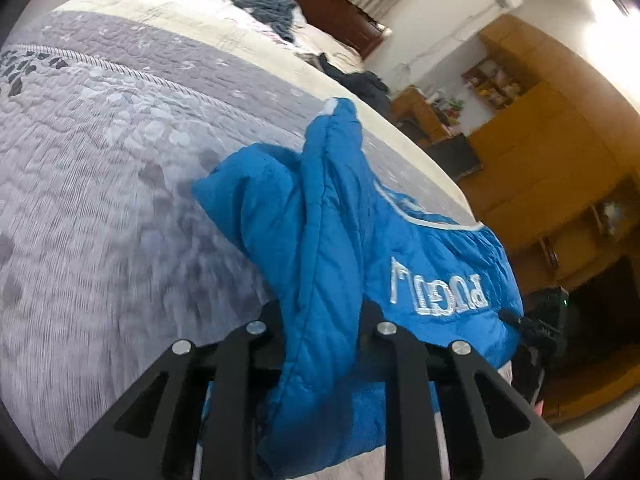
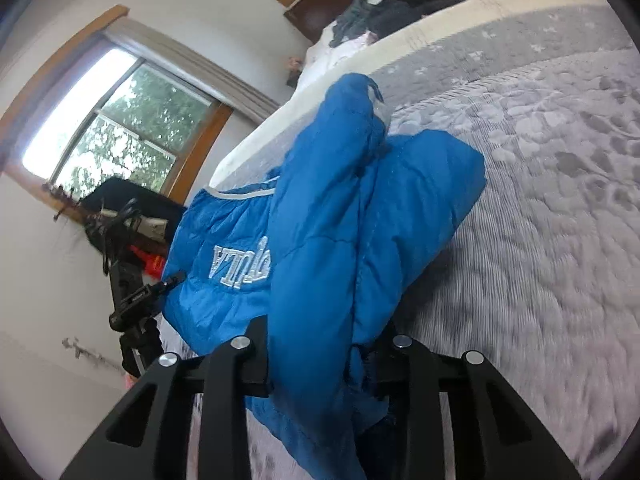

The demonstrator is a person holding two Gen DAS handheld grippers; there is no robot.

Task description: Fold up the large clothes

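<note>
We see a bed (image 1: 120,184) covered by a grey quilted spread with a leaf and pebble pattern, a cream band beyond it. The blue padded jacket (image 1: 320,240) lies partly on the spread near its edge. Farther up, 2 heaps of dark clothes (image 1: 268,12) rest on what may be pale bedding.

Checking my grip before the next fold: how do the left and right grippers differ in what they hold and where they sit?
The left gripper sits toward the bed's cabinet side; the right gripper sits toward the window side. By the left gripper the jacket's lettering lies right of the pinched fold; by the right gripper, left of it. Both are clamped on bunched folds of the blue puffer jacket over the grey quilt.
</note>
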